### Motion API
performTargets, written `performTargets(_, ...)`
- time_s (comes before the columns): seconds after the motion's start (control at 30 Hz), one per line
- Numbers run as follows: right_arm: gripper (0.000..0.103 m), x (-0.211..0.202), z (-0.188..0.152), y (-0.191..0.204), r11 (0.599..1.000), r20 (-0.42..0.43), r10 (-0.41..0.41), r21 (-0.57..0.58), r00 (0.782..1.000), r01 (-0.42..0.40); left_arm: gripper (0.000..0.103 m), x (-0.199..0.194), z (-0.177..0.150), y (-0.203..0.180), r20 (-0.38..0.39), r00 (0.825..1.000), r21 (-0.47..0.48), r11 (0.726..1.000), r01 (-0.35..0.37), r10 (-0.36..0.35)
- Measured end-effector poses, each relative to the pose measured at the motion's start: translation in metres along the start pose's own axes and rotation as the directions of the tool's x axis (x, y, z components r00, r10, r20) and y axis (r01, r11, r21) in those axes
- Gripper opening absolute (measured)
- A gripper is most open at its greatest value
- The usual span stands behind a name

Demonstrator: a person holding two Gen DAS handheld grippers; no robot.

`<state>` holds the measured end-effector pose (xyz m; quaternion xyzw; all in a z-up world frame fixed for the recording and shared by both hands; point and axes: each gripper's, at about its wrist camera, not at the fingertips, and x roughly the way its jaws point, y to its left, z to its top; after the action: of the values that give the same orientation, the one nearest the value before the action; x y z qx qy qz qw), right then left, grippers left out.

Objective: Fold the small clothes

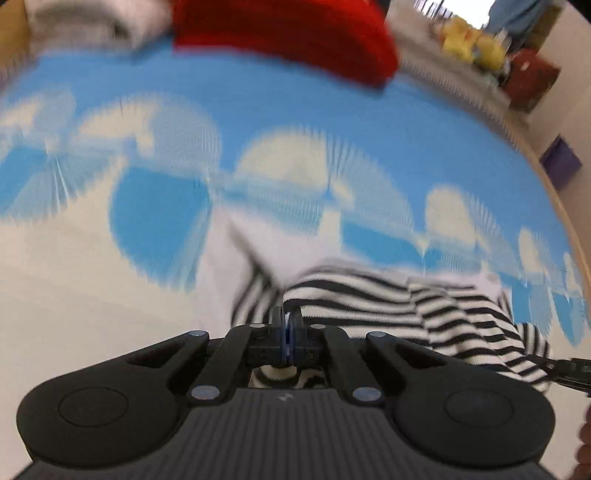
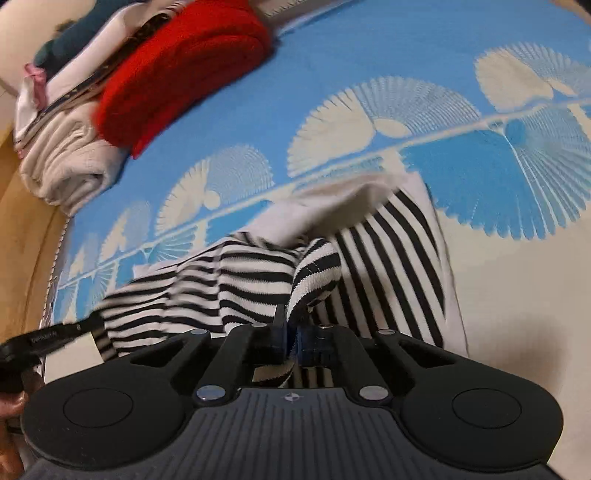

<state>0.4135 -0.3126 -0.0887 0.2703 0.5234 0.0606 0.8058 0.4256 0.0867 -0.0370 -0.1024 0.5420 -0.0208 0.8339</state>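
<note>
A black-and-white striped garment [image 2: 258, 273] lies bunched on the blue-and-cream patterned bedspread [image 2: 369, 55]. My right gripper [image 2: 290, 332] is shut on a fold of its edge, lifted a little off the spread. My left gripper [image 1: 287, 325] is shut on another part of the same striped garment [image 1: 424, 306], which trails to the right in the left wrist view. That view is blurred. The tip of the left gripper shows at the left edge of the right wrist view [image 2: 44, 338], and the right one at the right edge of the left wrist view [image 1: 569, 369].
A folded red knit [image 2: 177, 70] lies on a stack of folded white and dark clothes [image 2: 62, 155] at the far left of the bedspread; it also shows in the left wrist view [image 1: 284, 33]. A wooden bed edge [image 2: 22, 236] runs along the left. Yellow soft toys [image 1: 469, 40] sit beyond the bed.
</note>
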Motion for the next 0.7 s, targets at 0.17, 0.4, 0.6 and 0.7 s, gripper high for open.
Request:
performTargets(0.17,0.016,0.031,-0.009,-0.036,0.977,-0.159,-0.144,0.131,0.977,0.166,0.04,0.013,-0.009,0.022,-0.105,0.994,-0.141,0.99,-0.004,-0.011)
performTargets(0.4,0.04,0.016,-0.004,-0.021,0.99,-0.07,-0.11,0.08,0.991,0.116,0.048,0.033,-0.018,0.035,-0.2,0.968,-0.346,0.935,0.073,-0.15)
performTargets(0.6,0.031,0.037,-0.009,-0.009,0.99,-0.126,-0.132,0.031,0.983,0.137,0.008,0.03,-0.015,0.016,-0.163,0.983,-0.218,0.975,0.051,-0.088)
performTargets(0.7,0.004,0.03,-0.007,-0.003,0.997,-0.088,0.028,0.072,0.996,-0.022,0.002,-0.007,-0.002,0.003,-0.002,0.997,-0.1,0.992,0.077,-0.077)
